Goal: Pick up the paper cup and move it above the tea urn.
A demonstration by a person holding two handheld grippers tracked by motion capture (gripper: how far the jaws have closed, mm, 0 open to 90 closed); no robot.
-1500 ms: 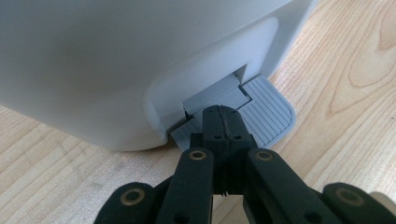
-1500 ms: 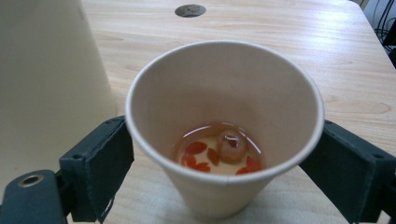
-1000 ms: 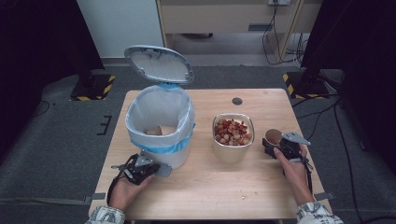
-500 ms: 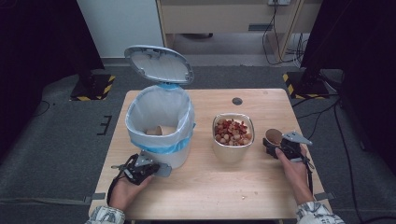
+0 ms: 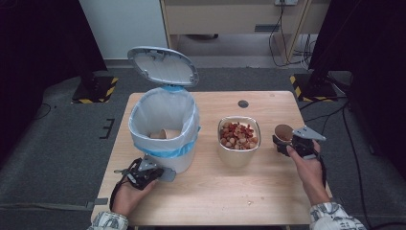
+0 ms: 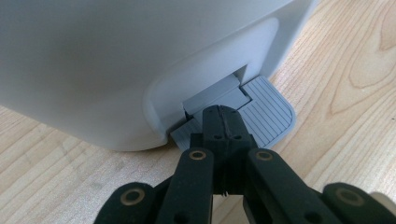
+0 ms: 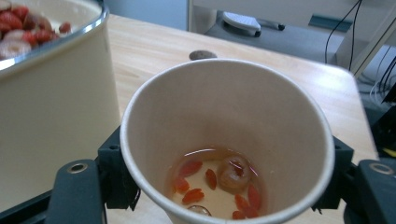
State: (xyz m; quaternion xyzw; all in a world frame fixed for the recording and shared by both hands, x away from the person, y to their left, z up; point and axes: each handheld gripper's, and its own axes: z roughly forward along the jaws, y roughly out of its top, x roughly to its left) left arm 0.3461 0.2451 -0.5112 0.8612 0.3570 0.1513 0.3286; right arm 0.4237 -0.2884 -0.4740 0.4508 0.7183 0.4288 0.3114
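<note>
The left gripper (image 6: pixel 223 122), jaws pressed together, holds down the ribbed grey pedal (image 6: pixel 268 112) of the white lidded plastic bin (image 5: pixel 165 127) at nine o'clock, its lid up. The right gripper (image 7: pixel 219 186) has just clamped a tan paper cup (image 5: pixel 283 133) of dregs at three o'clock, seemingly lifting. Next: carry it past the cream metal-rimmed bowl (image 5: pixel 239 139) and drop it in.

Even overhead light fell on the pale wooden table (image 5: pixel 268 191), while the surrounding floor stayed dim and the high view looked soft. Close up, the white plastic bin (image 6: pixel 116 56) blurred, and the steel-rimmed cream bowl (image 7: pixel 51 93) showed slight rim glare.
</note>
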